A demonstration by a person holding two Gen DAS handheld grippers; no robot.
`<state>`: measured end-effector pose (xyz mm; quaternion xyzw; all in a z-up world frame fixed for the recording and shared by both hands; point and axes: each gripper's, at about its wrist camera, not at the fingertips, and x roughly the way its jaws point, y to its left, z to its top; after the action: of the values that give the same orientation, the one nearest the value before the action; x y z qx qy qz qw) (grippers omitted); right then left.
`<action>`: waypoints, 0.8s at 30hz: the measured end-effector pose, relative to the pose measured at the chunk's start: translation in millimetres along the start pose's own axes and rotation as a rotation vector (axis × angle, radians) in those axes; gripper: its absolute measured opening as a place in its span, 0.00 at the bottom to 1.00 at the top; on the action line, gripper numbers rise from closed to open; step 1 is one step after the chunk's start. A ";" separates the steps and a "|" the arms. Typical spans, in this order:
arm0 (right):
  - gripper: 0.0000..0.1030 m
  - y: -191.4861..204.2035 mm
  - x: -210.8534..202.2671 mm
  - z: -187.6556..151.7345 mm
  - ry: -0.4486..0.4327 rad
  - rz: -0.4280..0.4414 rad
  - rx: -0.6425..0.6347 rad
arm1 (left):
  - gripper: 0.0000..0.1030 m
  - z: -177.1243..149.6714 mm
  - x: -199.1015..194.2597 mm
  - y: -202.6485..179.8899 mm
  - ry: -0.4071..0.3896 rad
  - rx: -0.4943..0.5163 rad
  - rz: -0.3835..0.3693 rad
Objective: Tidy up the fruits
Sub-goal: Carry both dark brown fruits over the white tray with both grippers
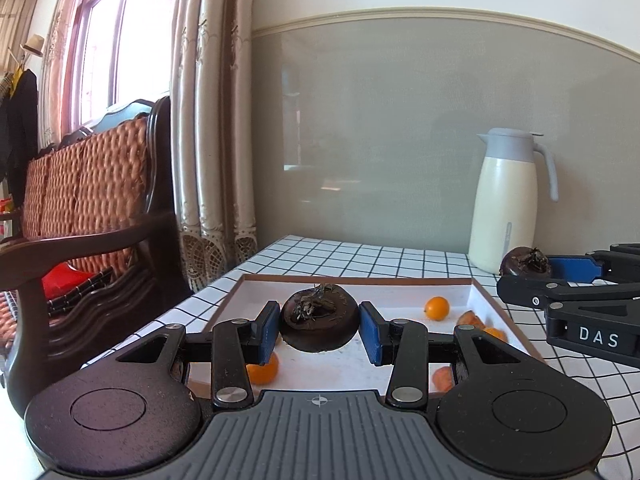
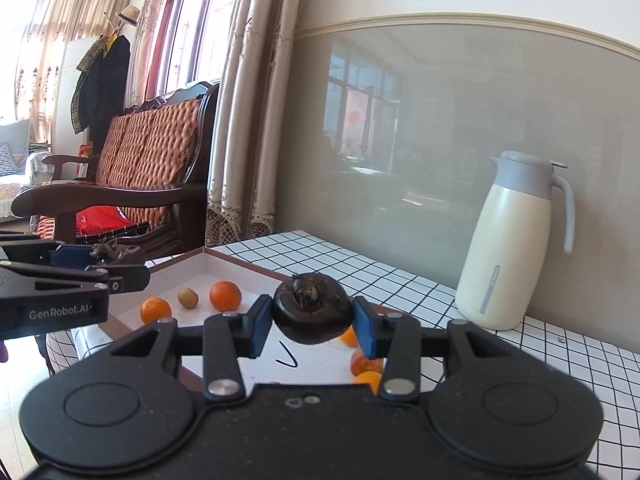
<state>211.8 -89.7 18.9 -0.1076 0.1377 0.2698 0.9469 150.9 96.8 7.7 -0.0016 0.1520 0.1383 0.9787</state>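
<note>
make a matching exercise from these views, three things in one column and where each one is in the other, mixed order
Things:
1. left tongs
2. jug
3. small yellow-green fruit

Places:
A. standing on the checked cloth by the wall
B. lying in the tray among the oranges
C. shut on a dark fruit above the tray

Pairs: 1-C, 2-A, 3-B

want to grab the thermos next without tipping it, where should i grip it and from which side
Probably the thermos body, low on the cream part, coming level from the front over the table. It stands upright and tall by the wall, handle to the right, so a high grip risks tipping it. The body may be too wide for a hand-held gripper; the handle is the thinner option.
</note>
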 end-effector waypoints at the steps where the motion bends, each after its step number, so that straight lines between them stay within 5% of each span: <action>1: 0.34 1.5 1.9 0.6 0.000 0.004 0.000 | 0.42 0.8 2.0 3.7 0.001 0.002 0.004; 24: 0.34 10.4 64.2 9.7 0.092 0.006 0.002 | 0.42 6.6 75.4 24.7 0.059 0.004 0.019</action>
<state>260.6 -47.4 6.2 -0.1183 0.1816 0.2674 0.9389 215.2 141.2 -7.5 -0.0023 0.1812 0.1473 0.9724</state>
